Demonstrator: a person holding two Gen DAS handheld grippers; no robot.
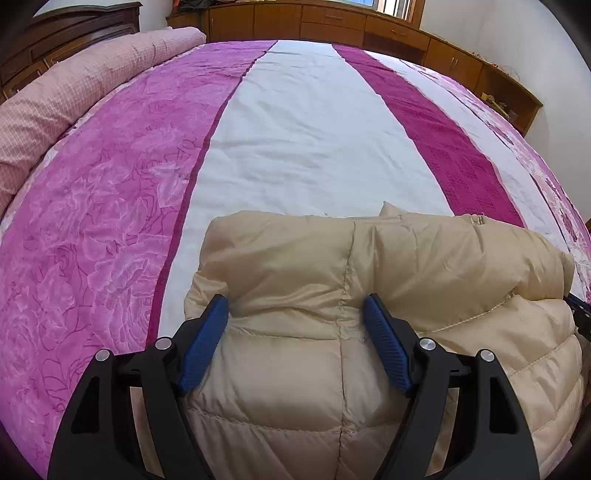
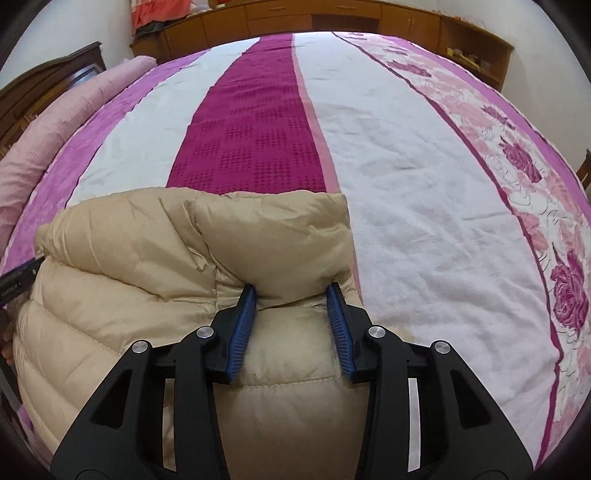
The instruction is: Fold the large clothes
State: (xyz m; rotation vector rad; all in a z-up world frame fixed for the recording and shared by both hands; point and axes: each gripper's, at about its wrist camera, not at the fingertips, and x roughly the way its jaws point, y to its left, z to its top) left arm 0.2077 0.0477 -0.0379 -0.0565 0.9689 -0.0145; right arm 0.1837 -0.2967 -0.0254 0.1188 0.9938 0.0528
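A beige quilted down jacket (image 1: 295, 266) lies at the near edge of the bed, its upper part folded over into a thick roll. My left gripper (image 1: 297, 306) straddles the roll's left half. Its blue pads (image 1: 205, 339) stand wide and dent the puffy fabric bulging between them. In the right wrist view the same jacket (image 2: 147, 251) fills the lower left. My right gripper (image 2: 291, 295) pinches a narrower bunch at the jacket's right end, and the fabric creases at both pads (image 2: 242, 332). A dark sliver of the other gripper shows at the left edge (image 2: 18, 280).
The bed cover (image 1: 314, 140) spreads ahead in white, magenta and rose-patterned pink stripes. A rolled pink checked quilt (image 1: 74, 92) lies along the left side. Wooden cabinets (image 1: 332, 22) line the far wall, and a dark headboard (image 1: 55, 40) stands far left.
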